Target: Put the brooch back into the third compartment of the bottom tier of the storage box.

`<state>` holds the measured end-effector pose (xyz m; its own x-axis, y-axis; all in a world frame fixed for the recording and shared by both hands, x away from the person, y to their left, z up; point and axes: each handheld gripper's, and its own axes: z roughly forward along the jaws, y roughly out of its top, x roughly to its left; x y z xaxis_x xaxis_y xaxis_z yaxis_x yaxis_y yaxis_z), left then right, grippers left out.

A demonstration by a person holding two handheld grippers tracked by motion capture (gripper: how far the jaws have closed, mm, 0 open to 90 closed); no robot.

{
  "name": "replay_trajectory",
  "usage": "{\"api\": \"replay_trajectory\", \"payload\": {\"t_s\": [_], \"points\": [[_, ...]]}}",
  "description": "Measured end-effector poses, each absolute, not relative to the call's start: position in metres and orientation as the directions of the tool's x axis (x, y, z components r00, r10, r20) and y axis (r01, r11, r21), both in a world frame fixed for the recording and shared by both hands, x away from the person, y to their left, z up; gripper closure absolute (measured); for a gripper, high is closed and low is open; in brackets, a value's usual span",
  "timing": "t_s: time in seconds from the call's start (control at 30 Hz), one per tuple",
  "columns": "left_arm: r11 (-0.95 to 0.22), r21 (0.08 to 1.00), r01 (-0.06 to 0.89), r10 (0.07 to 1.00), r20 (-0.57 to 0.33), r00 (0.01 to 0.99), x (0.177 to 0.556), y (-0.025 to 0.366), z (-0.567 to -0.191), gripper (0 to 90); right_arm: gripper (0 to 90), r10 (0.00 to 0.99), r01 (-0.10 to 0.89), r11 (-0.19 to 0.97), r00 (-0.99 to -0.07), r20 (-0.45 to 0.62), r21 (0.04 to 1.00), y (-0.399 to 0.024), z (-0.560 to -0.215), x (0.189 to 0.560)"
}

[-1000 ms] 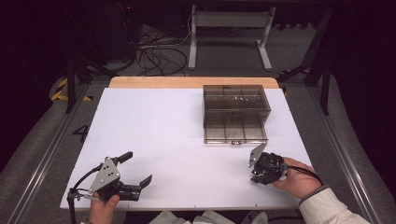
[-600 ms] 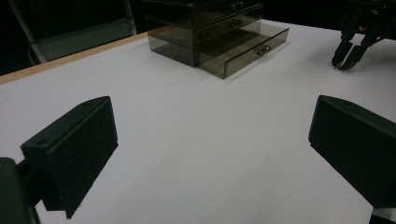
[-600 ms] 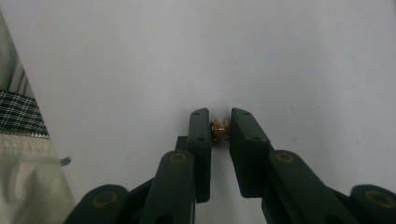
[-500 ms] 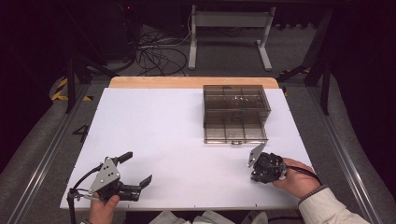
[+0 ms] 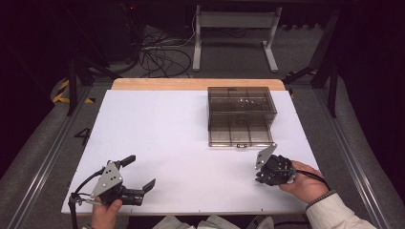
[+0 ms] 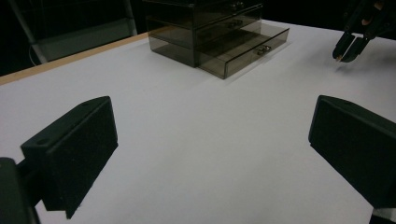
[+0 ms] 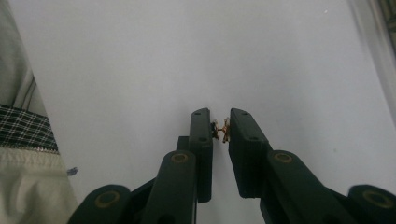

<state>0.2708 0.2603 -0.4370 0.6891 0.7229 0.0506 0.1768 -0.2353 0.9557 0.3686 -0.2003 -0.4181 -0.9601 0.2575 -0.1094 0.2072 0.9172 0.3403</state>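
Black jaws of the right gripper (image 7: 220, 126) have just closed and now pinch a tiny orange-brown thing (image 7: 221, 130) over the white table (image 5: 191, 133). On the near left, the left gripper (image 5: 141, 172) stands wide with nothing in it. Farther back sits the smoky drawer box (image 5: 241, 114), bottom drawer pulled out.

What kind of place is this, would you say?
Probably a lab or recording workspace: a white table with only a smoky plastic drawer unit, loose cables on the floor behind, and hazard tape.
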Motion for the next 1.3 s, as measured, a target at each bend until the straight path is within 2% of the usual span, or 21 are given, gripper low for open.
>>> {"api": "replay_trajectory", "payload": {"t_s": [0.5, 1.3], "points": [[-0.241, 0.956, 0.17, 0.724, 0.06, 0.687, 0.271, 0.261, -0.436, 2.1, 80.1, 0.318, 0.2, 0.828, -0.937, -0.146, 0.524, -0.207, -0.395, 0.363], [-0.239, 0.957, 0.168, 0.727, 0.061, 0.684, 0.27, 0.261, -0.436, 2.1, 80.0, 0.408, 0.163, 0.663, -0.897, -0.17, 0.73, -0.216, -0.372, 0.361]]}}
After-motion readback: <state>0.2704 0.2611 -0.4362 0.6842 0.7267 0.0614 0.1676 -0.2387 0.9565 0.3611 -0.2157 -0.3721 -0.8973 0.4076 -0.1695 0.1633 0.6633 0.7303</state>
